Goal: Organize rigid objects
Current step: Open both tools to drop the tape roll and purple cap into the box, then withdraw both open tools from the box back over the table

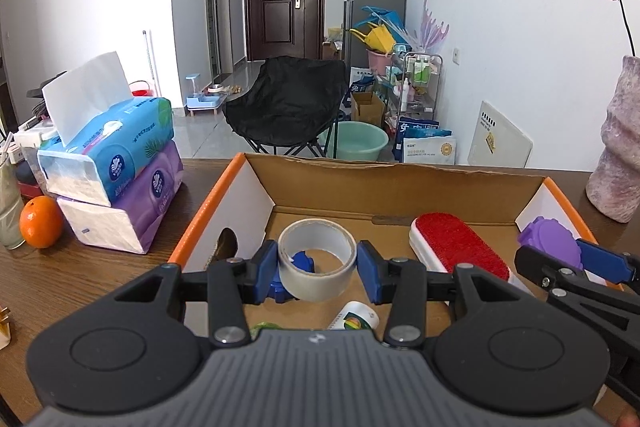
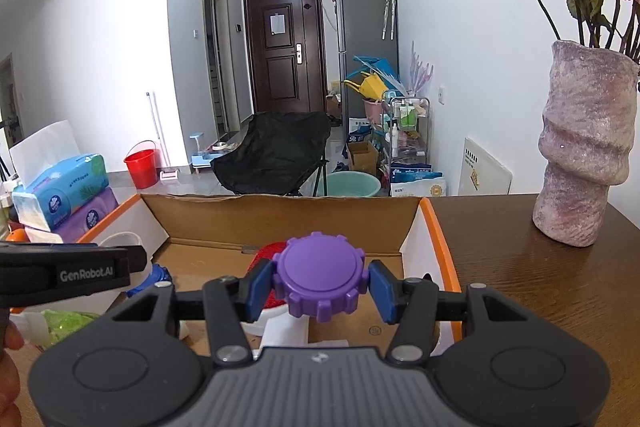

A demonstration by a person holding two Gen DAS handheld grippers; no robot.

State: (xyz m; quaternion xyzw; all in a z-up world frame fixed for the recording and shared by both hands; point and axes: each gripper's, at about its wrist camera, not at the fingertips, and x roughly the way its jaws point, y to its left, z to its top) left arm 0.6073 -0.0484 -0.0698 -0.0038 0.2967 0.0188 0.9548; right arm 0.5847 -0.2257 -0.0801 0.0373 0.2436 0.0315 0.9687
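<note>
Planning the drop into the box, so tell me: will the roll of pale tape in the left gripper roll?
Probably: the pale tape roll is a round hollow ring, so on edge it may roll. It likely stays stiff, since the left gripper leaves it undeformed. Seems light.

Left gripper [image 1: 317, 261] and right gripper [image 2: 320, 287]: each has a ribbed grey housing at the rear flanked by two round black discs, black linkage bars pinned with silver screws, and two blue fingertip pads [image 1: 370, 273] at the front. A small pale emblem marks the housing's front edge. White lettering "GenRobot.AI" [image 2: 86, 273] runs along the left gripper's black side
</note>
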